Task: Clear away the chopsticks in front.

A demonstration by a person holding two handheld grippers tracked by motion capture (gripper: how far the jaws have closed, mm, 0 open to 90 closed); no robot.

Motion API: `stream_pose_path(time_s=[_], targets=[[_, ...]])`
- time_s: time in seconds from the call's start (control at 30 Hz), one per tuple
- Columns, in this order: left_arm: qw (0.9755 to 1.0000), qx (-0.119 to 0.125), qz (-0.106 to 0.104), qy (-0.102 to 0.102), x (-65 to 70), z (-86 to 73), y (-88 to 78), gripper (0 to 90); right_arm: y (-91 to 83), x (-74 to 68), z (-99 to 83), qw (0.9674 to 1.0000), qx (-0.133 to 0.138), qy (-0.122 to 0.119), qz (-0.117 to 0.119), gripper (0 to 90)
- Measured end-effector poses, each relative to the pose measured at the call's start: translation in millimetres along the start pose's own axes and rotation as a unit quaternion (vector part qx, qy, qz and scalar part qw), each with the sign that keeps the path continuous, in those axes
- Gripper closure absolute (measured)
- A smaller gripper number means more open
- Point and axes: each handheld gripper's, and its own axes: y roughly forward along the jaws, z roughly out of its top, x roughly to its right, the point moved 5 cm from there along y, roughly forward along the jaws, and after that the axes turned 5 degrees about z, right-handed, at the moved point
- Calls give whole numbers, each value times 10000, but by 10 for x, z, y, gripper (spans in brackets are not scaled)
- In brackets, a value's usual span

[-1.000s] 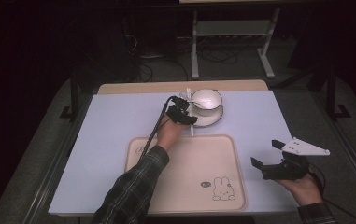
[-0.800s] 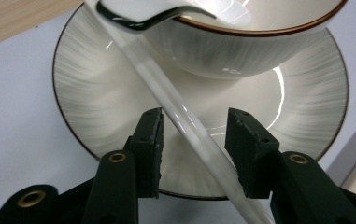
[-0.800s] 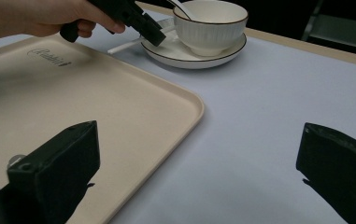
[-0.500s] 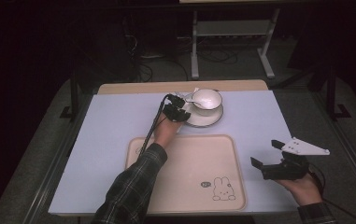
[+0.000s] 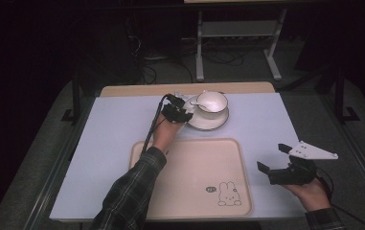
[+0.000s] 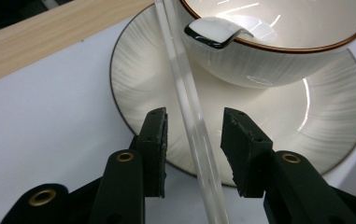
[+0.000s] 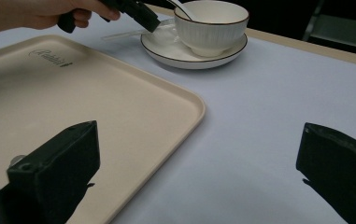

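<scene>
A white bowl (image 5: 212,101) with a brown rim stands on a ribbed white saucer (image 5: 209,122) at the far middle of the table. A white spoon (image 6: 215,32) rests in the bowl. A clear thin stick (image 6: 189,107) lies across the saucer's left side. My left gripper (image 5: 186,112) reaches over that edge. In the left gripper view my left gripper (image 6: 194,119) has the stick between its pads with a gap on each side. Its jaws have just been opening. My right gripper (image 5: 271,157) is held wide open at the front right with nothing between its fingers.
A beige tray (image 5: 189,158) with a rabbit print (image 5: 228,194) lies at the front middle, bare. The table has a pale lilac cover (image 5: 113,129) and a wooden far edge (image 5: 137,90). A metal stand's legs (image 5: 201,57) are on the floor behind.
My left gripper has shifted slightly left along the saucer's edge. The right hand has stayed put.
</scene>
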Motion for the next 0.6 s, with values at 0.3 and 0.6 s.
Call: stream_pose_path(time_s=[0.3,0.6], targets=[[9994,120,-262,-197,-74,-142,-287,738,14,-19,4,10000,-31,-28,-3,0],[9984,40,-460,-313,-68,-199,-266,769,18,-26,3,10000,-41,-29,-8,0]])
